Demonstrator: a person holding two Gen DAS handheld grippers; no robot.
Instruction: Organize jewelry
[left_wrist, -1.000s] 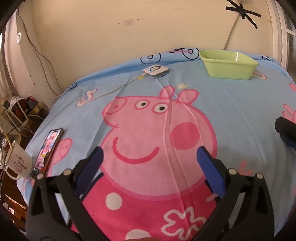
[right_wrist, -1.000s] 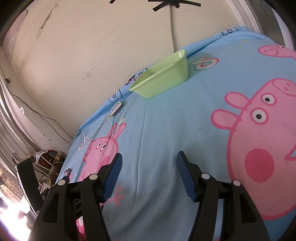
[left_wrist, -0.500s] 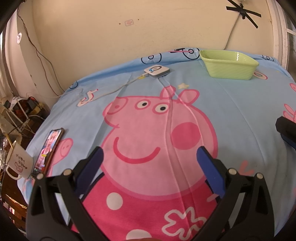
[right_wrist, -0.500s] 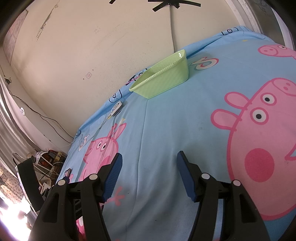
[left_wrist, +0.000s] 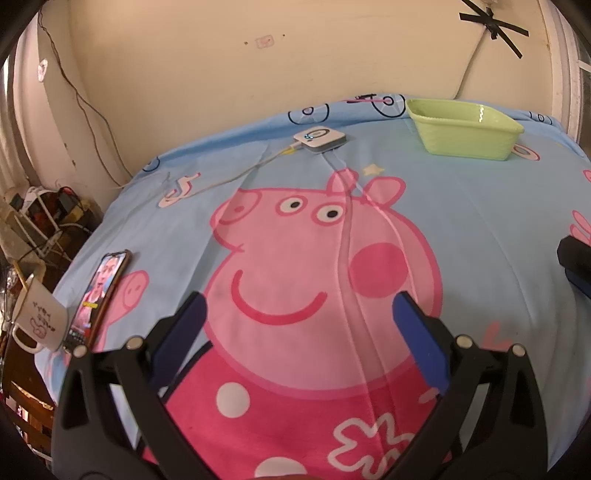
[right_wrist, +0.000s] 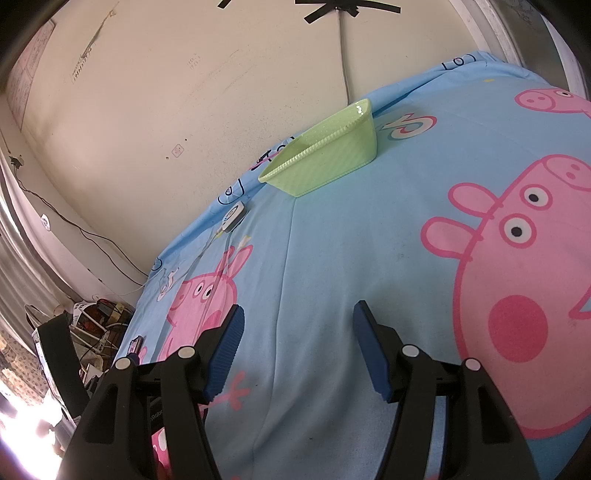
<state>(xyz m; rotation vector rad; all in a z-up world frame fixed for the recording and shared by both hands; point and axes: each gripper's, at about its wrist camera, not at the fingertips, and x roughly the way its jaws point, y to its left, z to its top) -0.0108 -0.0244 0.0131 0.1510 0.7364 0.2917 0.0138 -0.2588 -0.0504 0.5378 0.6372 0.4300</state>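
On bed (left_wrist: 480, 221), near wall: green basket (left_wrist: 465, 131), no jewelry visible; left gripper (left_wrist: 299, 325), right gripper (right_wrist: 295, 336) short of basket, fingers apart, empty; start step, next locate jewelry

Pale green basket (left_wrist: 466, 138), light blue bedsheet (right_wrist: 332, 258) with pink cartoon pigs, blue-padded black tongs (left_wrist: 297, 314)

The left gripper (left_wrist: 299, 314) is hovering with jaws spread wide over the cartoon bedsheet (left_wrist: 480, 229); a green basket (left_wrist: 465, 140) is sitting far right, a phone (left_wrist: 98, 295) lying near left.
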